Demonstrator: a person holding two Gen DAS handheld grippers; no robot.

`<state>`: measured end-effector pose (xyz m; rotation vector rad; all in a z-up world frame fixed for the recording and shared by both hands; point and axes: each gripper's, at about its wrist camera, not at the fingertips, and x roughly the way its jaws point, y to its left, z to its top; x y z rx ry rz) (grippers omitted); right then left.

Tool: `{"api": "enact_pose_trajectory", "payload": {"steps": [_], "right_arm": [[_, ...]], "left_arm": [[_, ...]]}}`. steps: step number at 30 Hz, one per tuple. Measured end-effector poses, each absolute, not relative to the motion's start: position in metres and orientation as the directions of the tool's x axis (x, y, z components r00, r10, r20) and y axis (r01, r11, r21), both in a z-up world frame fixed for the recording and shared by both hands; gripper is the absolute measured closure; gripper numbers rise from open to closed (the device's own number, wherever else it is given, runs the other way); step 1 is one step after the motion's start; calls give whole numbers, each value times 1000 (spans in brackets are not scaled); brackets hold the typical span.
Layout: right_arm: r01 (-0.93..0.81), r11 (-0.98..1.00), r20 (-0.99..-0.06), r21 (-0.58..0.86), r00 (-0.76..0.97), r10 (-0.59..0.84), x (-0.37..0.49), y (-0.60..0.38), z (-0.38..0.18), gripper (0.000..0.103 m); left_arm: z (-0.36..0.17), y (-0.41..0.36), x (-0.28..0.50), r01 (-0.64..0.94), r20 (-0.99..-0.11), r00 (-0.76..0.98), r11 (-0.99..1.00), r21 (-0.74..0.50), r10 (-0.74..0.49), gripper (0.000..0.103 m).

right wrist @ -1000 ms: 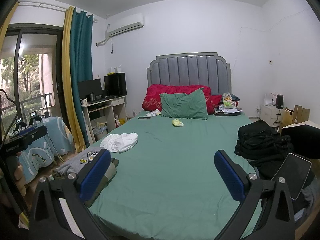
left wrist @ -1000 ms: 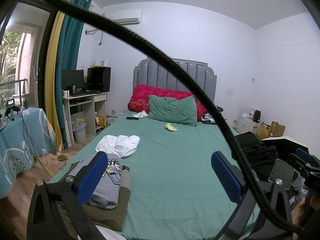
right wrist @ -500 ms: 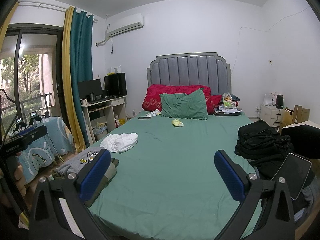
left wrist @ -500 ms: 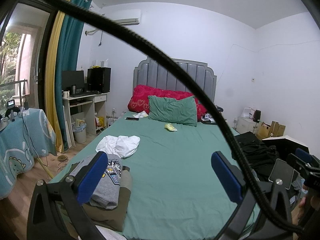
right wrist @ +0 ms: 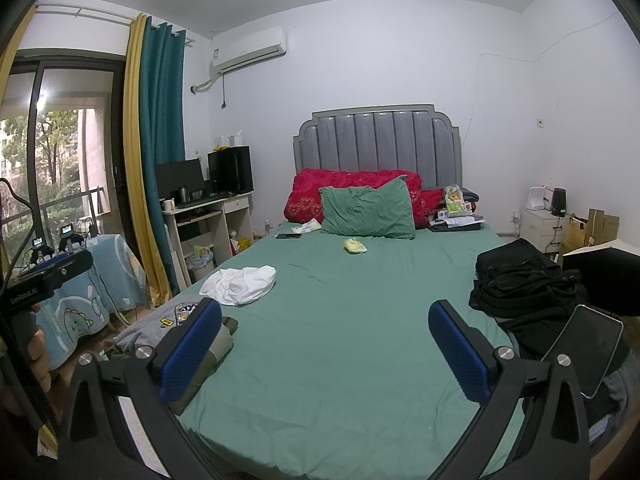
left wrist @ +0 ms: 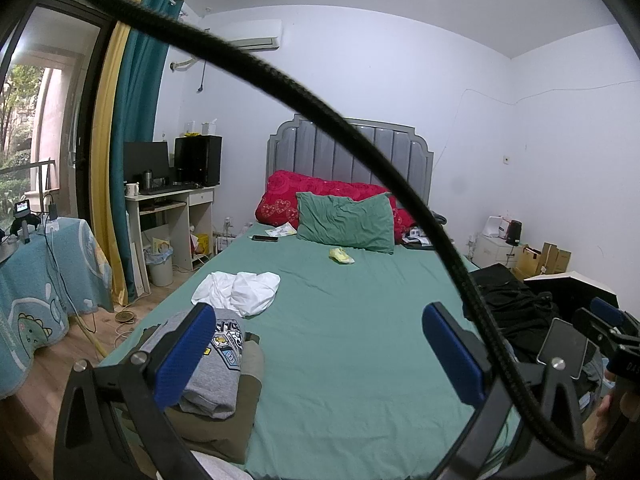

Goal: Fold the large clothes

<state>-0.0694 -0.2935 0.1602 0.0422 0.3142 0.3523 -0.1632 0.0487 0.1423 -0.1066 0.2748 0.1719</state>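
Both grippers hover above the foot of a bed with a green sheet (left wrist: 340, 320) (right wrist: 340, 320). My left gripper (left wrist: 320, 352) is open and holds nothing. My right gripper (right wrist: 324, 352) is open too, nothing between its blue pads. A folded pile, a grey printed top (left wrist: 216, 364) (right wrist: 160, 324) on an olive garment (left wrist: 236, 412), lies at the bed's near left corner. Beyond it a crumpled white garment (left wrist: 240, 286) (right wrist: 240, 278) lies unfolded. A heap of black clothes (left wrist: 516, 304) (right wrist: 520, 280) sits on the right edge.
A green pillow (right wrist: 368, 212) and red quilt (right wrist: 352, 188) lie at the headboard, with a phone (right wrist: 289, 235) and a yellow item (right wrist: 354, 246) near them. A black cable (left wrist: 360, 140) crosses the left wrist view. A desk (right wrist: 208, 216) stands left; boxes (right wrist: 592, 228) stand right.
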Motion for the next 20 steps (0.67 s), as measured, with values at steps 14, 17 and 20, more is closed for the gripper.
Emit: {"api": "enact_pose_trajectory", "payload": {"steps": [14, 17, 20], "right_arm": [[-320, 942, -298, 104, 893, 337, -77, -285, 160, 0], [-329, 937, -298, 112, 889, 348, -77, -284, 160, 0], [-331, 934, -288, 133, 889, 356, -78, -284, 160, 0]], "left_arm": [[142, 48, -165, -176, -281, 948, 981, -79, 148, 0], [142, 47, -164, -169, -286, 948, 983, -74, 142, 0], [141, 46, -164, -169, -285, 948, 983, -67, 144, 0]]}}
